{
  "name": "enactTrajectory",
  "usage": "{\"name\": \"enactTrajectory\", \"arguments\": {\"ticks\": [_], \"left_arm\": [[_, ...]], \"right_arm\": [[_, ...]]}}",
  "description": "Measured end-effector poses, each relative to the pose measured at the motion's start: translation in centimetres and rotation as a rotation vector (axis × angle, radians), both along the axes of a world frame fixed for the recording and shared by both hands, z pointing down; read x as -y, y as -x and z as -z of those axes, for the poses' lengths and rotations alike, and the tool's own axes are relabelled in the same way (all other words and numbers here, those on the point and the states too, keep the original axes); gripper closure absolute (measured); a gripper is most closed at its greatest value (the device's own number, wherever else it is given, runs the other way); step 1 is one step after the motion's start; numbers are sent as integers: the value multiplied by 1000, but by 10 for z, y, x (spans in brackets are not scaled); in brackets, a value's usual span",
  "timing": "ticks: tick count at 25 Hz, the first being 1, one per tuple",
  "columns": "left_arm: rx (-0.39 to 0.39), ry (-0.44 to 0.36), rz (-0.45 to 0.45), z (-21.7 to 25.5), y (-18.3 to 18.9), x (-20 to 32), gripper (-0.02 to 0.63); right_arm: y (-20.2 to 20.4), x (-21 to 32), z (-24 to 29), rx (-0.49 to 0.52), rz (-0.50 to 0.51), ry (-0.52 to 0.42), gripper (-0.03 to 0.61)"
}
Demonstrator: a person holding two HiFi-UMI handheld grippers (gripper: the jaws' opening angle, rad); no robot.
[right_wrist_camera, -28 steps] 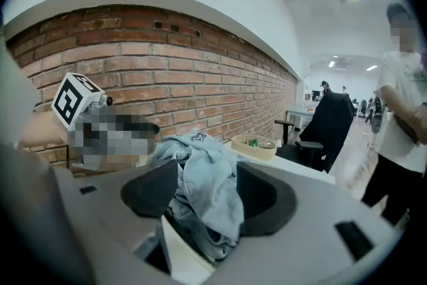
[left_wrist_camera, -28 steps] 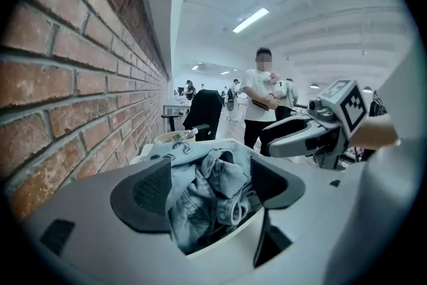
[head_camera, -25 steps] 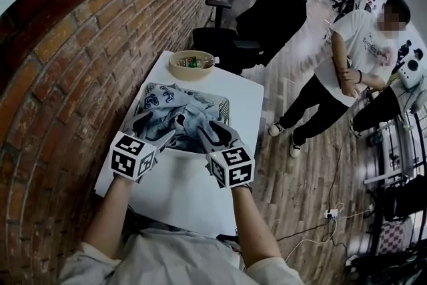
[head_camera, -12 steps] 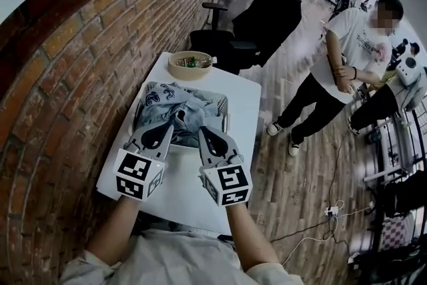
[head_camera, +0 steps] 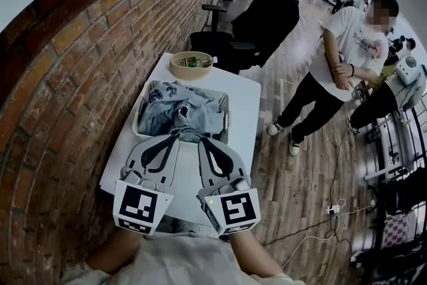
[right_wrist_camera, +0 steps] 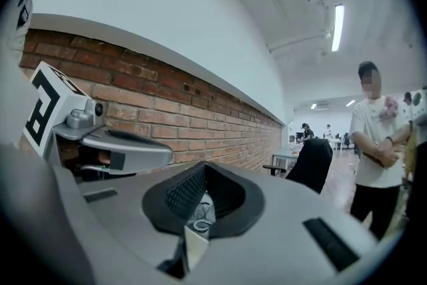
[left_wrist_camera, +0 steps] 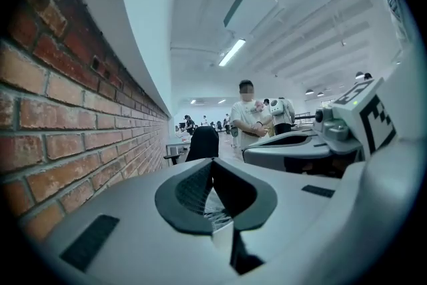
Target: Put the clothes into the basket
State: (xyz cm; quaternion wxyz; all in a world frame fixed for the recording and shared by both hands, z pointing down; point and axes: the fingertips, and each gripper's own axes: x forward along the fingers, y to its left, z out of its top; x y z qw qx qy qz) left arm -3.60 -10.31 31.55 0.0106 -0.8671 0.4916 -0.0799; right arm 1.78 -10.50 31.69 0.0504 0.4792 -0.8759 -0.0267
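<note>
Hovering over near table (head_camera: 187, 173), left hand-held gripper (head_camera: 175, 138) and right hand-held gripper (head_camera: 204, 142) closed, empty, clear of basket (head_camera: 225, 118): clothes (head_camera: 179, 113) already inside, job apparently done.

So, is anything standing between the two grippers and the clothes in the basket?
Nothing visible does. The left gripper and the right gripper, both shut and empty, point at the near rim of the mesh basket, where the clothes already lie. The bowl stands beyond it, out of the way.
</note>
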Motion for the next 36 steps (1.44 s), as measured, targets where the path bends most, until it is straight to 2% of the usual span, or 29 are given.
{"name": "enactTrajectory", "arguments": {"ticks": [4, 8, 13, 21, 28, 36], "left_arm": [[-12, -15, -6, 5, 0, -26, 604], [27, -40, -16, 7, 1, -49, 604], [18, -21, -23, 4, 3, -70, 604], [-15, 26, -24, -8, 15, -82, 604], [-5, -3, -66, -7, 15, -91, 604], [-7, 5, -78, -16, 20, -97, 604]], "right_arm": [[4, -28, 10, -7, -8, -24, 572], [9, -51, 11, 6, -17, -4, 572], [22, -73, 4, 8, -4, 17, 572], [30, -90, -6, 40, -39, 38, 572], [33, -100, -7, 47, -70, 12, 572], [39, -110, -17, 44, -81, 24, 572]]}}
